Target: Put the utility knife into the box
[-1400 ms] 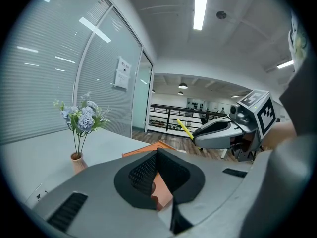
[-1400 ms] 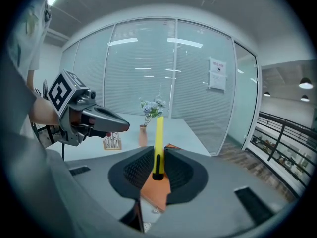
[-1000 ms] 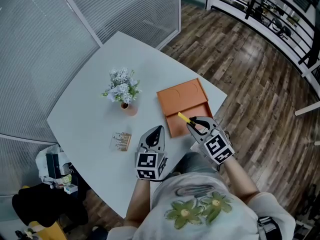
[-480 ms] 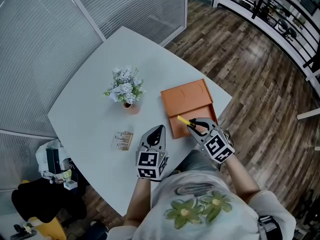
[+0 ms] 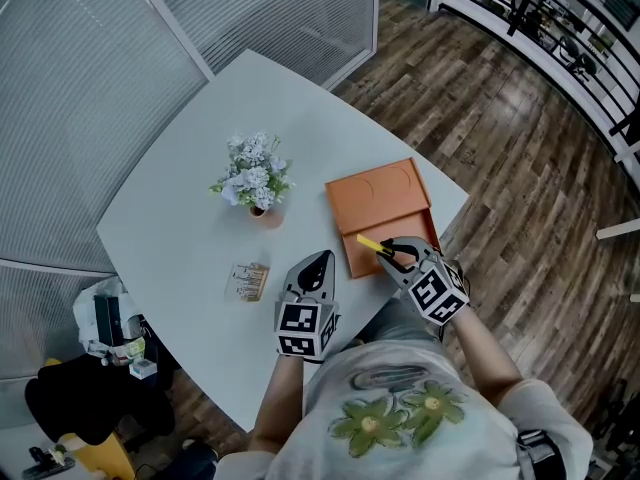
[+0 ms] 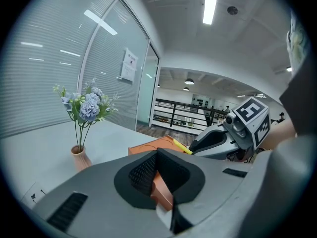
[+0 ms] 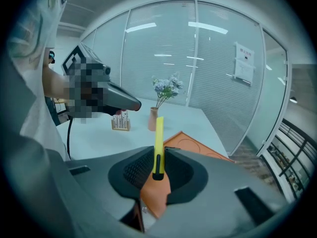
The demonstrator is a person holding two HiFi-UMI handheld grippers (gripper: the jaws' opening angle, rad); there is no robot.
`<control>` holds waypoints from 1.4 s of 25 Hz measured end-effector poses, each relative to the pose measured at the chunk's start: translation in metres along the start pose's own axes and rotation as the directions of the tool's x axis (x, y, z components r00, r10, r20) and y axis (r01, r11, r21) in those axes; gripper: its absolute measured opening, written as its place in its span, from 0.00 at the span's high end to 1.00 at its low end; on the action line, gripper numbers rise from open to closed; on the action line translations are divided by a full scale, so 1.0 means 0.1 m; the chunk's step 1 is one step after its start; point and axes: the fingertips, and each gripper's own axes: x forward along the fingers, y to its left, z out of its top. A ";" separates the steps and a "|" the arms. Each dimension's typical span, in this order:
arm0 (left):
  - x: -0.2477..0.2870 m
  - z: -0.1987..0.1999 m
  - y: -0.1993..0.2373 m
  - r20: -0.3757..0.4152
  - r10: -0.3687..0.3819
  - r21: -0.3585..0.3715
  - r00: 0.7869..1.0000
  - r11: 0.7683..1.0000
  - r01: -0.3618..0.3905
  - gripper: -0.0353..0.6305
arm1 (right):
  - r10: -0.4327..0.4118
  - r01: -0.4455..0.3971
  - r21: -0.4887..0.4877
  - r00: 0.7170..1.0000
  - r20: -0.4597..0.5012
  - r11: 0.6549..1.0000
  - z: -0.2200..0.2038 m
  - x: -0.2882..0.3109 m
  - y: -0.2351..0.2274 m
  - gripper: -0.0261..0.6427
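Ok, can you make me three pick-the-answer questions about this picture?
1. What colour is the box? A orange, B blue, C green.
2. Where is the utility knife? A inside the box, B in the right gripper, C in the left gripper.
3. What does the left gripper hold? A the box, B the utility knife, C nothing.

Answers:
1 A: the box shows orange against the white table.
2 B: the yellow utility knife is clamped between the right gripper's jaws, above the box and not in it.
3 C: the left gripper's jaws are together with nothing between them.
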 end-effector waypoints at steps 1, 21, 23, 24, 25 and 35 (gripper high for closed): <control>0.00 0.00 0.01 -0.001 0.000 0.000 1.000 1.000 0.000 0.94 | 0.004 -0.004 -0.010 1.000 -0.005 1.000 0.00 0.01 0.00 0.85; 0.02 -0.05 0.02 -0.019 -0.002 -0.003 1.000 1.000 0.002 0.94 | 0.056 -0.061 -0.069 0.996 -0.075 0.996 -0.16 0.16 -0.04 0.85; 0.02 -0.06 0.02 -0.021 0.000 -0.003 1.000 1.000 0.000 0.94 | 0.062 -0.068 -0.076 0.995 -0.082 0.995 -0.18 0.18 -0.03 0.85; 0.02 -0.06 0.03 -0.022 0.001 -0.003 1.000 1.000 -0.001 0.94 | 0.065 -0.072 -0.079 0.994 -0.086 0.994 -0.20 0.19 -0.02 0.85; 0.02 -0.07 0.03 -0.023 0.002 -0.003 1.000 1.000 -0.002 0.94 | 0.068 -0.075 -0.083 0.994 -0.090 0.994 -0.21 0.20 -0.02 0.85; 0.05 -0.09 0.08 -0.034 0.014 -0.010 0.999 1.000 -0.014 0.94 | 0.089 -0.103 -0.103 0.988 -0.130 0.989 -0.31 0.30 -0.01 0.85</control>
